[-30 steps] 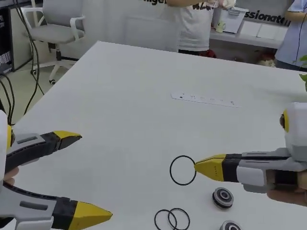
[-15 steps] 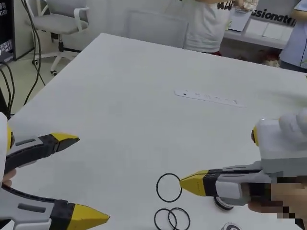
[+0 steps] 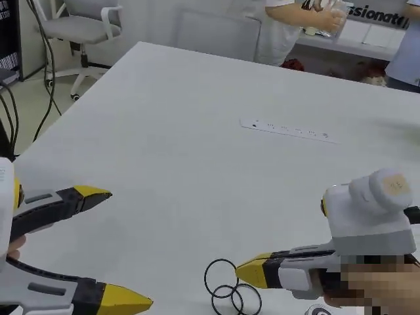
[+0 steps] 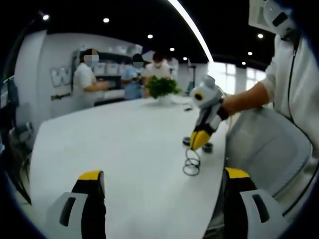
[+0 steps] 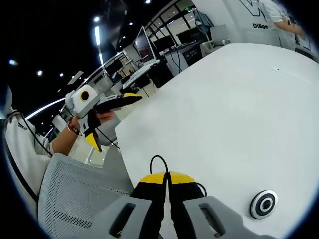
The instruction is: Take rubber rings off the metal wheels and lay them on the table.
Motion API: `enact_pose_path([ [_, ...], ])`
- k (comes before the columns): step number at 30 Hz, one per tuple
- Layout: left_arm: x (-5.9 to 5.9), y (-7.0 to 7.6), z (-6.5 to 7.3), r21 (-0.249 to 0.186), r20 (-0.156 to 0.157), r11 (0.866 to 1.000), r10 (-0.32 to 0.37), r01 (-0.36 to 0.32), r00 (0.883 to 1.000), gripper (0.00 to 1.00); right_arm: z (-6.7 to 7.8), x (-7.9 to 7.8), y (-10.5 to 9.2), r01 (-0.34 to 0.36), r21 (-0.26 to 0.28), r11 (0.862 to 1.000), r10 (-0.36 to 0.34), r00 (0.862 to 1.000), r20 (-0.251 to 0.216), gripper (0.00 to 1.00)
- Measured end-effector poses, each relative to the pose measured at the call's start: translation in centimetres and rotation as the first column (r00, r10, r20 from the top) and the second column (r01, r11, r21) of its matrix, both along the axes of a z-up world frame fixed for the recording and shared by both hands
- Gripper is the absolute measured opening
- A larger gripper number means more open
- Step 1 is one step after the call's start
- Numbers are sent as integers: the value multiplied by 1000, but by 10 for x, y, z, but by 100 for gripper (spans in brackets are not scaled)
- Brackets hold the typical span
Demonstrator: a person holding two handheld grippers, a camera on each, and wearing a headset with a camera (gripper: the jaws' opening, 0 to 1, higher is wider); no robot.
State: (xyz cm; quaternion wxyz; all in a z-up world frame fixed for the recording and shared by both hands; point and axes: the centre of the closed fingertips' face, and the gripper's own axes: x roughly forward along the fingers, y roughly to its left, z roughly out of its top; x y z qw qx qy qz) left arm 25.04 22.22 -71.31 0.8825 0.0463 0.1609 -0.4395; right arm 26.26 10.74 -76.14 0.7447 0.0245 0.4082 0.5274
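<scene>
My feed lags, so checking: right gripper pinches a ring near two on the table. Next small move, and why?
Probably ease the right gripper down and open it: its jaws are shut on a rubber ring just by the two laid rings.

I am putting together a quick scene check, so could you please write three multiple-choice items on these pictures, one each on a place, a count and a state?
1. Where on the table are the rings?
A. by its near edge
B. at its far edge
C. in its middle

2. How many rings does the head view show?
A. one
B. three
C. five

3. How is the right hand-held gripper?
A. wide open
B. shut on nothing
C. shut on a ring

Answers:
1 A: they sit at the bottom of the head view, by the near edge.
2 B: two lie overlapped and a third ring is at the gripper's tip.
3 C: in the right gripper view the jaws meet with the ring poking out between them.
</scene>
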Motion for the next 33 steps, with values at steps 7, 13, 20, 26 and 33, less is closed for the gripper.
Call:
enact_pose_path([
  [7,0,-2,-3,6,-9,1000,-5,5,1000,100,-9,-1,-3,8,-11,1000,-8,1000,-19,0],
  [13,1,-2,-3,5,-8,1000,-3,3,1000,100,-13,-1,-4,9,-16,1000,-9,1000,-28,0],
  [20,1,-1,-4,6,-11,1000,-2,2,1000,100,-16,0,-5,14,-18,1000,-14,999,-33,0],
  [26,1,0,-6,7,-14,1000,0,1,1000,100,-19,0,-6,20,-22,1000,-21,999,-35,0],
  [33,3,0,-6,8,-13,1000,1,-1,1000,100,-21,1,-7,26,-29,999,-27,999,-33,0],
])
